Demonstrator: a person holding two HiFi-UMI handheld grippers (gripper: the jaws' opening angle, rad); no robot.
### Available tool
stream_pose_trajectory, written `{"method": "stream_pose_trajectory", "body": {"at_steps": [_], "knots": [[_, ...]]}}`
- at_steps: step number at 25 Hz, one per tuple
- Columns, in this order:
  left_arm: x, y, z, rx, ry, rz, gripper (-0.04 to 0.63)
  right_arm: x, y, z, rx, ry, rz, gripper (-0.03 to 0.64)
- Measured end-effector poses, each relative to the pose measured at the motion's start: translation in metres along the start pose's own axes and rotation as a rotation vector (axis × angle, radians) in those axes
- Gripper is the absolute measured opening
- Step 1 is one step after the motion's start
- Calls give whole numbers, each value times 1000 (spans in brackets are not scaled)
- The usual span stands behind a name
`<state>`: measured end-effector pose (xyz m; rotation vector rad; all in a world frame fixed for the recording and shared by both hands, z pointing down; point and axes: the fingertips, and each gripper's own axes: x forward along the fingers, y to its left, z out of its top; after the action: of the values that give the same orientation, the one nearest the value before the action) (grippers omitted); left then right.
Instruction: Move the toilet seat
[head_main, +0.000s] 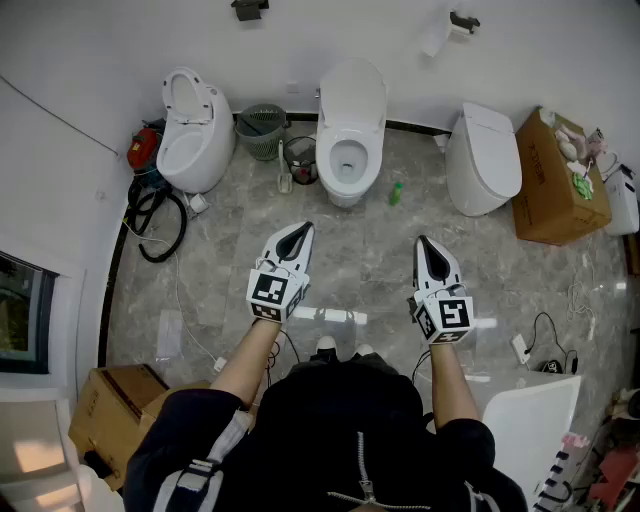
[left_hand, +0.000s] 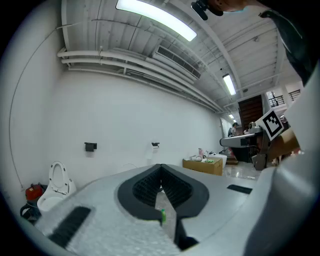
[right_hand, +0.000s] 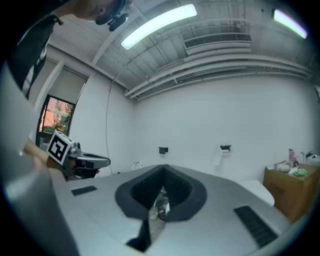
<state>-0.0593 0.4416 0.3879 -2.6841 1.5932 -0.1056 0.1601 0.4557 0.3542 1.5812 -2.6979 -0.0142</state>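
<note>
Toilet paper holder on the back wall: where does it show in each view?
Head view: the toilet paper holder sits at the top edge, right of centre.
Left gripper view: on the white wall, near the picture's middle.
Right gripper view: on the white wall, right of centre.
Shared landmark: the open cardboard box, to the holder's right in all three.
</note>
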Motion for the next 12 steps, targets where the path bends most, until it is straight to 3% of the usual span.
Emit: {"method": "stream_pose_trajectory", "body": {"at_steps": [12], "knots": [[-4,20,-5,-16,-13,12,5,14,20,-19,48,82,53,3]]}}
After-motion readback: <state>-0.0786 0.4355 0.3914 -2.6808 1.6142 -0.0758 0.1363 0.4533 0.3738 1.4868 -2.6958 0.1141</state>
